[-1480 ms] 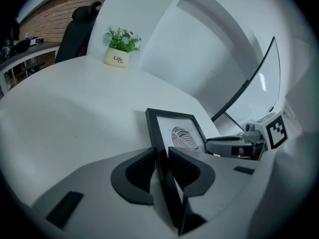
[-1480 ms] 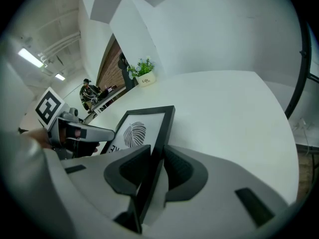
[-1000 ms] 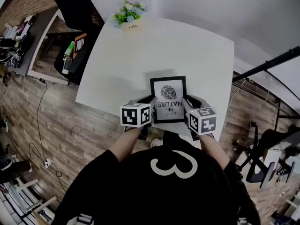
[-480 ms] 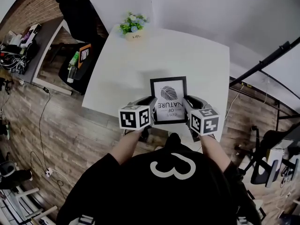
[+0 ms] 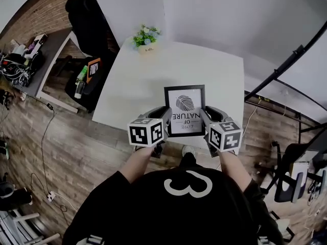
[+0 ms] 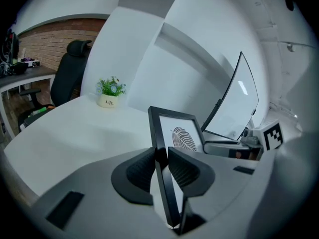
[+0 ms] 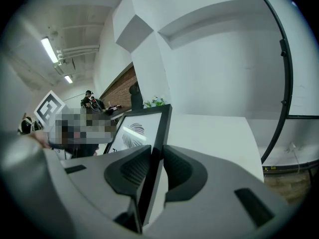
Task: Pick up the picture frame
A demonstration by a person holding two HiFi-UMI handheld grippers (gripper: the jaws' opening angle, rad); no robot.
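A black picture frame (image 5: 185,109) with a leaf print hangs above the white table (image 5: 153,75), held between both grippers. My left gripper (image 5: 166,115) is shut on the frame's left edge (image 6: 160,148), with the dark pads (image 6: 142,171) pressing either side of the black moulding. On the other side, my right gripper (image 5: 202,115) is shut on the right edge (image 7: 158,133), its pads (image 7: 134,168) clamped on the moulding. The frame (image 6: 179,138) tilts with its print facing upward.
A small potted plant (image 5: 145,37) stands at the table's far edge, also seen as a white pot (image 6: 108,92). A black office chair (image 6: 67,78) and a cluttered side desk (image 5: 30,55) lie to the left. Black metal tubing (image 5: 286,68) runs at the right.
Both grippers have risen with the frame clamped between them, lifting it off the table. The table now looks smaller and further below in the head view.
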